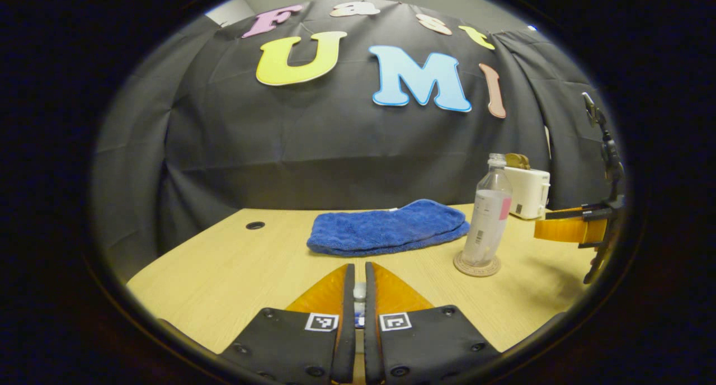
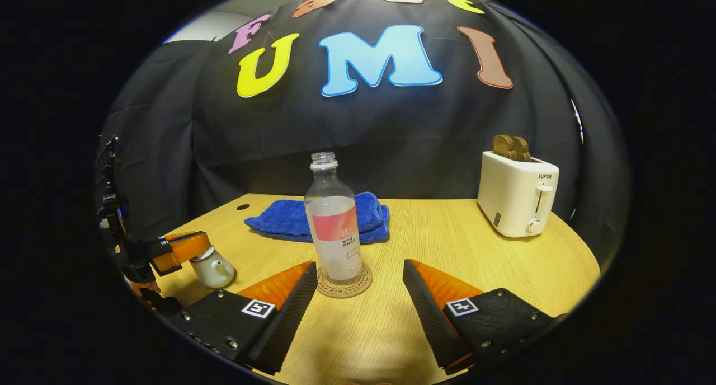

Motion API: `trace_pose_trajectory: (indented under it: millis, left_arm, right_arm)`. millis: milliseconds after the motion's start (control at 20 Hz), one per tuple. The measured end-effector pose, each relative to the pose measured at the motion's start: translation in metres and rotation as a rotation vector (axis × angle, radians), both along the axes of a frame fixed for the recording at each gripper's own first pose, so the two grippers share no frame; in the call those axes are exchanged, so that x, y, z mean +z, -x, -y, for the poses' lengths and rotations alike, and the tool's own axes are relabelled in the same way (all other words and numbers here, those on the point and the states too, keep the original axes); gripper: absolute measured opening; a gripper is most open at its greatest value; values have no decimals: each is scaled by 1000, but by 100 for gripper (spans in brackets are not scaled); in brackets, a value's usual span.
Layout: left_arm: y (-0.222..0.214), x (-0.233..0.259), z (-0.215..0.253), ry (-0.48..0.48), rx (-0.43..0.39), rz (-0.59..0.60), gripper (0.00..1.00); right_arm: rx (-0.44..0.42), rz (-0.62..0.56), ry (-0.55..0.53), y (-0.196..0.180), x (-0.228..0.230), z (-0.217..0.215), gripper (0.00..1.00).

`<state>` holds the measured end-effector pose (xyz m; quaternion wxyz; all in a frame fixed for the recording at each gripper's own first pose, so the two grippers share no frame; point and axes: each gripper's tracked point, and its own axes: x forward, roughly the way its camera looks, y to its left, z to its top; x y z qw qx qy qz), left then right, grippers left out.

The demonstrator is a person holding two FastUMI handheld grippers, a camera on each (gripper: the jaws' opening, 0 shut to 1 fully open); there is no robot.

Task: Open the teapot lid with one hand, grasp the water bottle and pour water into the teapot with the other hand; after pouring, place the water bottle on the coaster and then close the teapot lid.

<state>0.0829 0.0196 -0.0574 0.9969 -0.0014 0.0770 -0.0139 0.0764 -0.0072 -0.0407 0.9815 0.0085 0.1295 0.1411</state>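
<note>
You're in a draped recording booth: black cloth wall (image 2: 358,127) beyond your jaws, wooden table (image 2: 447,222), toaster (image 2: 517,195) right of them.

Light wood-grain worktop (image 2: 447,228), rounded front edge, black booth cloth behind its back edge. Folded blue terry towel (image 2: 291,217) lies flat near the back edge, roughly mid-width, slightly rumpled on top; in the left gripper view same towel (image 1: 386,228) sits just ahead of centre. Small dark round cable hole (image 1: 255,225) in the worktop, toward the back-left corner, left of the towel and apart from it. Cream plastic two-slot toaster (image 2: 517,195) stands upright near the back-right corner, lever and knob on the facing end. Two brown toast slices (image 2: 510,147) stick up out of its slots.
</note>
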Motion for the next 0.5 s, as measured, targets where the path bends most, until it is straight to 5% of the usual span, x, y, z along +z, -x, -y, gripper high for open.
trace_pose_trajectory:
  millis: [150,300,500]
  left_arm:
    - [5,7,-1,-7,9,8,21]
    - [13,17,5,-1,-1,26,51]
    - [32,32,19,8,-23,46,50]
  right_arm:
    - [0,8,-16,4,3,-1,96]
    - [-3,23,-24,10,9,-4,96]
    - [-15,56,-27,25,17,-9,95]
